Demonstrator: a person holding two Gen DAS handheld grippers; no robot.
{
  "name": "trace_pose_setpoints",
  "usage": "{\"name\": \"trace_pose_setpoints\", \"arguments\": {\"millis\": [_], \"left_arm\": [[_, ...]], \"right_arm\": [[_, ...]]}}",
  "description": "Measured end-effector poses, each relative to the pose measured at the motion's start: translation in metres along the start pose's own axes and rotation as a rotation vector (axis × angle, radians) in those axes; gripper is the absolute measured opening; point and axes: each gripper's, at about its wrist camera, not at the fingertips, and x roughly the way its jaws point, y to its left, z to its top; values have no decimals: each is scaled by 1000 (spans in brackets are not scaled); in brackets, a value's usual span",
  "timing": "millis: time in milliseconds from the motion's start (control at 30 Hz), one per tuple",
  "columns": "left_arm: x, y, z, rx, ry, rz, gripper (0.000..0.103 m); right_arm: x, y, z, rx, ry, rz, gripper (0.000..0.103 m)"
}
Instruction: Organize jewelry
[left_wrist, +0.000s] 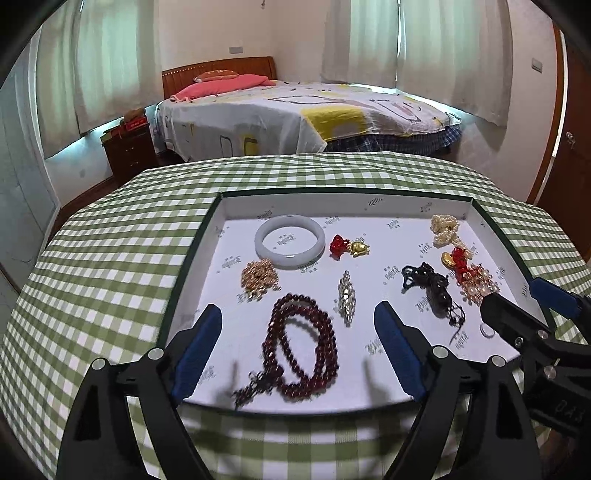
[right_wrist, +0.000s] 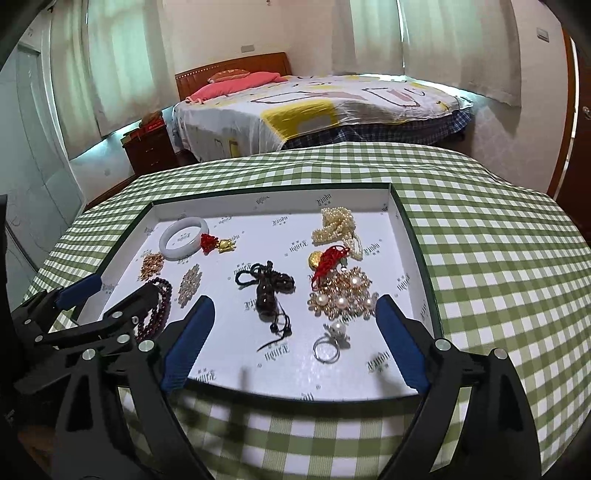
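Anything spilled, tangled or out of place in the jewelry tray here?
Nothing spilled; every piece lies inside the white shallow tray. The oddity is at its right side: a red knotted cord with a gold charm lies tangled over the cream pearl strand and gold-and-pearl cluster.

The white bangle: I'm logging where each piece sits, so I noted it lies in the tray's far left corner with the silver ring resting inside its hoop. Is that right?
Not quite. The white bangle does lie in the far left part of the tray, but its hoop is empty. The silver ring lies apart from it at the near edge, between the right gripper's open fingers, as the right wrist view shows.
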Motion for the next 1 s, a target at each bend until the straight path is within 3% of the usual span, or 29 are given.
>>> {"name": "trace_pose_setpoints", "arguments": {"millis": [400,1000], "left_arm": [[-65,16,-24,-7,-51,23,84],[-200,29,-23,-27,-241,64,85]], "right_arm": [[-54,2,-21,15,-15,-15,90],[-182,31,-19,-65,-189,8,96]]}}
